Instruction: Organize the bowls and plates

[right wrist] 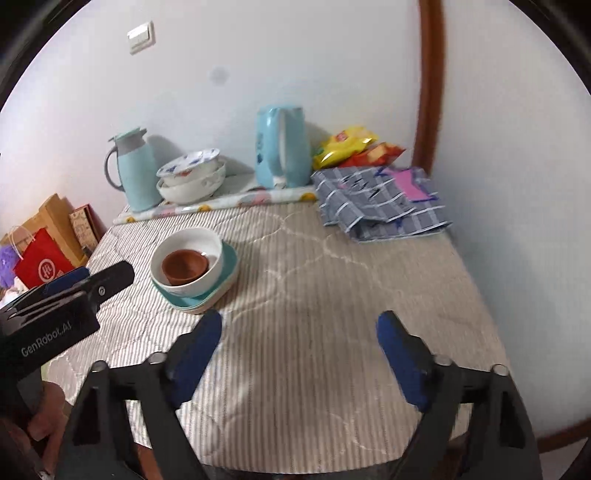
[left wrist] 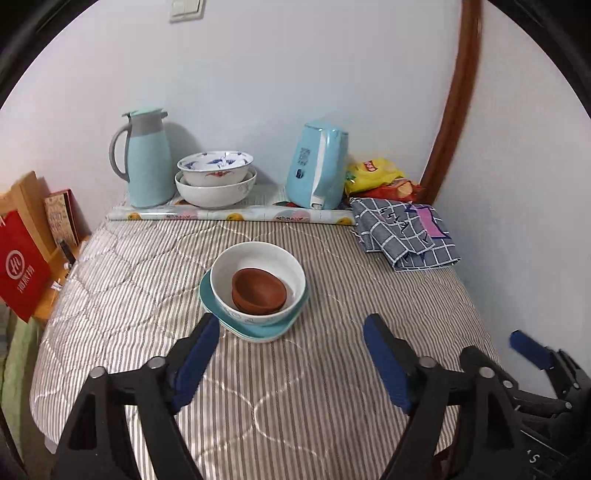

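left wrist view: left claw (left wrist: 290, 354) released, jaws spread wide w/ nothing between them, hovering over the striped quilted tabletop (left wrist: 295, 406). just beyond the blue pads sits the stack: two brown bowls (left wrist: 258, 291) nested inside a white bowl (left wrist: 258, 280), which rests on teal plates (left wrist: 255, 328). stack is near the tabletop's middle, apart from both claws. at the back, on a patterned mat (left wrist: 232, 213), a second stack: blue-patterned bowl (left wrist: 215, 166) inside a plain white bowl (left wrist: 215, 194), just beside a light-blue thermos jug (left wrist: 146, 158). a light-blue kettle (left wrist: 317, 166) stands further right, w/ yellow and red snack bags (left wrist: 376, 177) by the corner and a folded checked cloth (left wrist: 402, 236) in front of them. red paper bag (left wrist: 22, 266) at far left. this view alone shows the printed side of the kettle, and the right claw (left wrist: 528, 347) at the lower right edge, only partly in frame.

right wrist view: right claw (right wrist: 299, 332) also released, jaws wide, empty, over bare quilt; stack lies to its upper left. this view shows the kettle's handle side, a wall switch (right wrist: 141, 36) in full, more of the cloth w/ a pink patch, and the left claw's body w/ printed lettering at the left edge. wooden trim (right wrist: 428, 92) runs up the wall at right.
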A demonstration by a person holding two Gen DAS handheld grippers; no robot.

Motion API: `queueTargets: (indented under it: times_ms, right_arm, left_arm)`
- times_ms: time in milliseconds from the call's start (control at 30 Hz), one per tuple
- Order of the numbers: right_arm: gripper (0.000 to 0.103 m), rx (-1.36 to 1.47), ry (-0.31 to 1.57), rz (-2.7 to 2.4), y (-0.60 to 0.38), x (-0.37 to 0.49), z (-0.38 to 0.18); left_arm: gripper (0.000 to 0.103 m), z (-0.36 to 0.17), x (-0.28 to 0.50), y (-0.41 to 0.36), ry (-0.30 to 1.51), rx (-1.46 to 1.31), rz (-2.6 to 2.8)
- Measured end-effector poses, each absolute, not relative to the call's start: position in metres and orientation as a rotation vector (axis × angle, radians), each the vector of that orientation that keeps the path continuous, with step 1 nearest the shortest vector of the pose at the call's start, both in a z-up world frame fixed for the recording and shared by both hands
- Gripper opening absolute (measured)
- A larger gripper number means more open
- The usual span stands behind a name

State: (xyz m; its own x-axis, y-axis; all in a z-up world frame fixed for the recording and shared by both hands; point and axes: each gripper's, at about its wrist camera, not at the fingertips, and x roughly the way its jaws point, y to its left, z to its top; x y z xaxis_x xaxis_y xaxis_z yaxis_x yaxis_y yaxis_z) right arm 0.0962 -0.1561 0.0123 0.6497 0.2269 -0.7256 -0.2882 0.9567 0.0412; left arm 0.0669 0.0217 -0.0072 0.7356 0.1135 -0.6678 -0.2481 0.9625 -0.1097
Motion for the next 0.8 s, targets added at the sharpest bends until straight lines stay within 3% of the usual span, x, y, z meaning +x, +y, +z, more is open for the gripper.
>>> queueTargets:
  times_ms: [167,800]
  right_arm:
    - [0.098,-0.093,0.776,0.267,-0.178,0.076,0.017]
    - [0.098,-0.037,0.768,0.225,-0.224,0.044,0.019]
  left_arm:
    - [0.084,-0.005,0.049,0.0,0.712,-0.163,0.221]
    - [0.084,-0.005,0.023,-0.032,0.674,-0.168,0.202]
